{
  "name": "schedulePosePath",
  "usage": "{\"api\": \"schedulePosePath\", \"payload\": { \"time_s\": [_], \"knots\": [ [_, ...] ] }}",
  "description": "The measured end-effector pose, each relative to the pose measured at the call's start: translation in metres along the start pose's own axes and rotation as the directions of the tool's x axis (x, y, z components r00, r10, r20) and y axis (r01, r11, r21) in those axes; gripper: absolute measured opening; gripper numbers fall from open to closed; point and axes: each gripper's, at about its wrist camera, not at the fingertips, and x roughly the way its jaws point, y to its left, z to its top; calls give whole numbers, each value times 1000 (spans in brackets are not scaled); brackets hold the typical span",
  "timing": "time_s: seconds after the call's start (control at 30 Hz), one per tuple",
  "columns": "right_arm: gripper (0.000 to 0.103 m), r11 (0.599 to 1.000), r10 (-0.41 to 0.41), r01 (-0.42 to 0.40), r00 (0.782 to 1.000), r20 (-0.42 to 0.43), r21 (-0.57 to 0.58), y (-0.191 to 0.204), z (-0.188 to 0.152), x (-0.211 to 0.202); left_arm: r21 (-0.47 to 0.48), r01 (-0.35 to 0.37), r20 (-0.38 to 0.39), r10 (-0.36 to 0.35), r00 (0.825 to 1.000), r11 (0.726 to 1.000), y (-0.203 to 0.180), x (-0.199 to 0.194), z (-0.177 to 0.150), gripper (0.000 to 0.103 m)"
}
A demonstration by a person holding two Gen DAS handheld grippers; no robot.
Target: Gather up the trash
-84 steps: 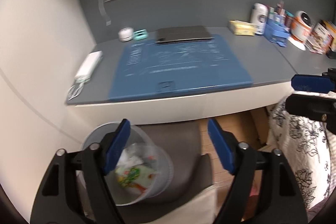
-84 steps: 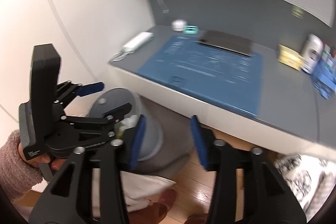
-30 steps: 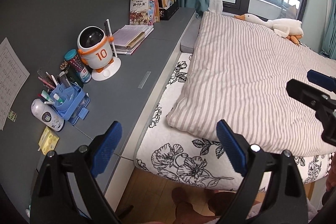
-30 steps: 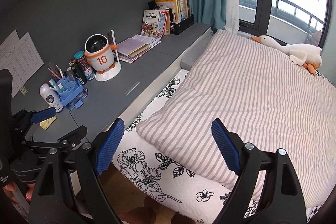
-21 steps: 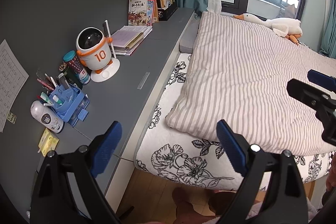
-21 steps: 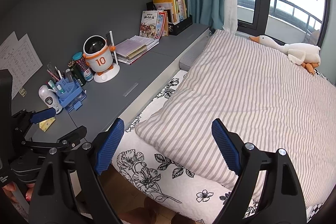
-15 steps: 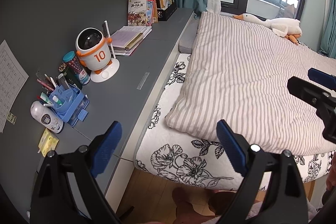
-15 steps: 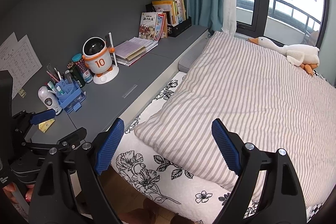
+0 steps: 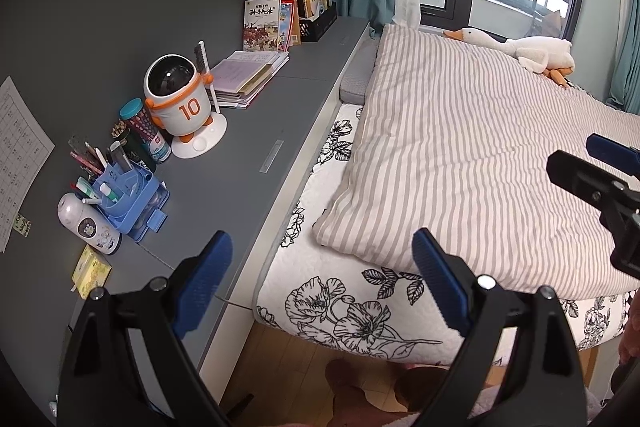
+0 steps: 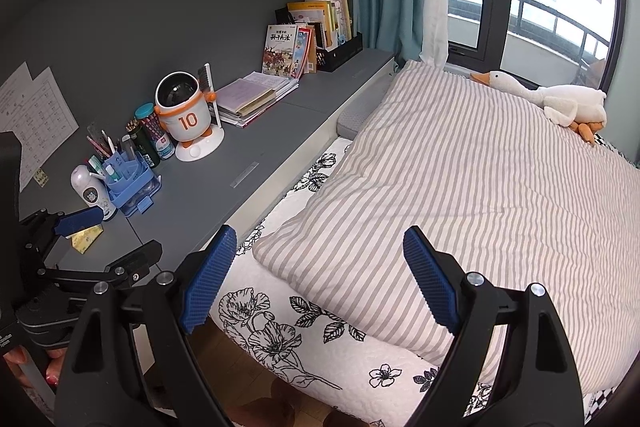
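Note:
My left gripper (image 9: 320, 279) is open and empty, held above the gap between the grey desk (image 9: 248, 131) and the bed (image 9: 460, 147). My right gripper (image 10: 316, 275) is open and empty, over the bed's near corner. Each gripper shows at the edge of the other's view: the right one in the left wrist view (image 9: 596, 179), the left one in the right wrist view (image 10: 96, 239). A thin clear strip (image 9: 271, 155) lies flat on the desk; it also shows in the right wrist view (image 10: 244, 175). A small yellow packet (image 9: 91, 270) lies on the desk's near end. No trash bin is in view.
On the desk stand a white and orange robot toy (image 9: 180, 103), a blue pen organiser (image 9: 124, 195), a white canister (image 9: 86, 229), stacked notebooks (image 9: 248, 75) and upright books (image 9: 280, 19). A plush goose (image 9: 520, 49) lies on the striped duvet. Wooden floor (image 9: 288, 371) shows below.
Both grippers have swung away from the blue desk mat and the trash bin to face the bed and the desk's far end. Over the last second the views have hardly shifted.

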Motion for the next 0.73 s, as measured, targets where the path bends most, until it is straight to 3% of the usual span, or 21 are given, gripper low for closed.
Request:
{"api": "schedulePosePath", "payload": {
  "time_s": [0.2,0.73],
  "knots": [
    [82,1000,-2,2,1000,-2,6,-2,2,2,32,-19,47,17,999,999,-9,-5,1,91],
    [83,1000,-5,5,1000,4,2,-2,1,5,-26,23,28,-22,999,999,-5,-5,4,91]
  ]
}}
